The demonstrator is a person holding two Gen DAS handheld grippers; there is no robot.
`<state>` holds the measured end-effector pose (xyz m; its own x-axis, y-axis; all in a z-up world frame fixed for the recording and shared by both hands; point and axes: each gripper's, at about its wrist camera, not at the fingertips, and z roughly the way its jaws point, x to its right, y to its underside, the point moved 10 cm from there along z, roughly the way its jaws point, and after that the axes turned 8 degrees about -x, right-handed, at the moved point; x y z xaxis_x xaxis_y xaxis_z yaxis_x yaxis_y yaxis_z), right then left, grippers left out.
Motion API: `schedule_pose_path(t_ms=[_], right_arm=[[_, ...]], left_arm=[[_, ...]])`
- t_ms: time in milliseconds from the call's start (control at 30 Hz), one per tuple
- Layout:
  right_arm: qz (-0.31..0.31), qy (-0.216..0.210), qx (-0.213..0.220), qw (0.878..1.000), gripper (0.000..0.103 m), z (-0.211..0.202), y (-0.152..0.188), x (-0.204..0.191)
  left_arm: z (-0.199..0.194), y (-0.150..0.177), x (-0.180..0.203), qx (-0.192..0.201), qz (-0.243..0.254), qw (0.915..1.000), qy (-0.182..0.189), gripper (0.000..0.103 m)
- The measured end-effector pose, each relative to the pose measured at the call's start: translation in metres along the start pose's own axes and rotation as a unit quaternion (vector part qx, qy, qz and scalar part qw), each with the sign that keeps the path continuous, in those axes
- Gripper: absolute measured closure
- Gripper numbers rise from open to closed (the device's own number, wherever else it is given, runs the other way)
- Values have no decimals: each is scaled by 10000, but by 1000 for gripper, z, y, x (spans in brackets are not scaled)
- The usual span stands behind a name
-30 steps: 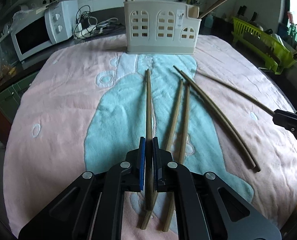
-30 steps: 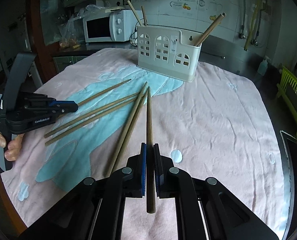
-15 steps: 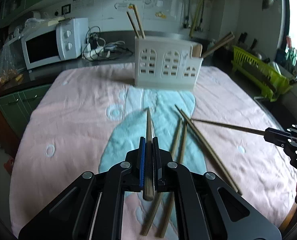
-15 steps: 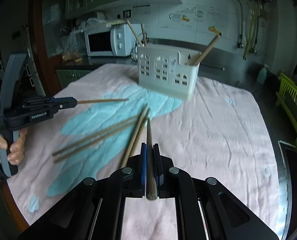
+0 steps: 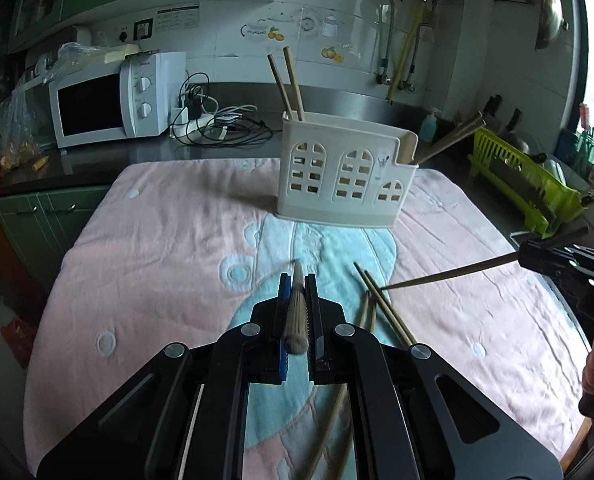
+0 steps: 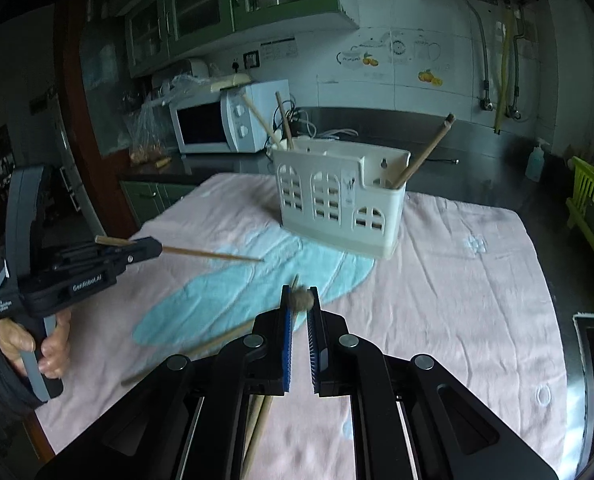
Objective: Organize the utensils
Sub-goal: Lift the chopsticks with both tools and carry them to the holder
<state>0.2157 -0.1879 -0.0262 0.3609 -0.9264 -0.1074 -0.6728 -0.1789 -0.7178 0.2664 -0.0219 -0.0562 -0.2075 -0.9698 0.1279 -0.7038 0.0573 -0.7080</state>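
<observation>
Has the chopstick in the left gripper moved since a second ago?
Yes. The chopstick in the left gripper has risen off the cloth toward the holder, while other chopsticks stay down.

Two wooden chopsticks (image 5: 296, 312) (image 6: 213, 255) held aloft, others (image 5: 385, 308) on cloth

A white microwave (image 5: 113, 100) stands on the dark counter at the back left, with a clear plastic bag (image 5: 15, 120) of orange-brown bits beside it and a tangle of cables and a power strip (image 5: 217, 122) on its other side. Green cabinets (image 6: 233, 4) hang above the tiled wall, which carries fruit stickers (image 5: 331, 53) and yellow and grey pipes (image 5: 401, 64). A lime-green dish rack (image 5: 525, 178) sits at the right. A pink blanket with a pale blue patch (image 5: 169, 248) covers the table.
</observation>
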Motion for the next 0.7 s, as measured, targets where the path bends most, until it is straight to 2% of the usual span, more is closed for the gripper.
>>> schedule_pose_path(t_ms=[200,333,700], right_arm=[[13,-62,43,10000,96,2,-21,5],[-158,49,62,9998,96,-1,-33,6],[-335,-32,82,9994,96,-30,-89,24]], left_arm=[[-2,-23,-4,45,-109,9999,96,98],[-6,-40,-4,89,-96,9998,143,98],[-21,-92,5,245,-41,9992,318,98]])
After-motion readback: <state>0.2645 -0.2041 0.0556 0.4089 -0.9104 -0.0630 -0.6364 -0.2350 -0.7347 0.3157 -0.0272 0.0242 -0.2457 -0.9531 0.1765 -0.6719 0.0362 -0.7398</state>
